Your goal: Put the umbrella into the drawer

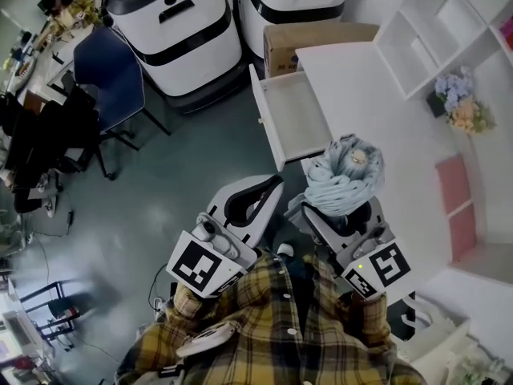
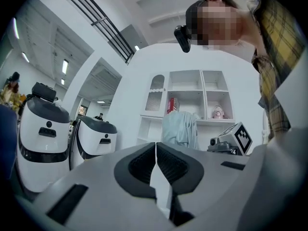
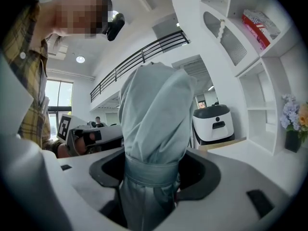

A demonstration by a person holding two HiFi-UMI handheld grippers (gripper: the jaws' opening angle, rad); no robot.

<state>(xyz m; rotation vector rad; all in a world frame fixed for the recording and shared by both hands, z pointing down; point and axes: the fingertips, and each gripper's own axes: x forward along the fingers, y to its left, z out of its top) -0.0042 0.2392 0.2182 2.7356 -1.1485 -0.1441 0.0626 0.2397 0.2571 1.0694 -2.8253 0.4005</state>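
My right gripper (image 3: 151, 174) is clamped on the folded pale-blue umbrella (image 3: 154, 109), both jaws pressed against its strapped waist, with the bunched fabric rising upright above them. In the head view the right gripper (image 1: 341, 208) holds the umbrella (image 1: 345, 175) over the near edge of the white desk (image 1: 361, 87), just beside the near end of the drawer (image 1: 292, 123), which stands pulled out from the desk's side; the umbrella is outside it. My left gripper (image 2: 155, 160) has its 2 jaws pressed together with nothing between them, and in the head view the left gripper (image 1: 266, 191) hangs over the grey floor (image 1: 184, 183), close beside the right one, pointing toward the drawer. My plaid shirt (image 1: 280, 327) fills the bottom of the head view. Beyond the drawer, a cardboard box (image 1: 313, 42) sits against the desk's far end, and 2 white machines with black bands (image 1: 180, 22) stand behind it. A white shelf unit (image 1: 433, 30) holds flowers (image 1: 461, 107), and a blue chair (image 1: 112, 70) stands well apart at the left.
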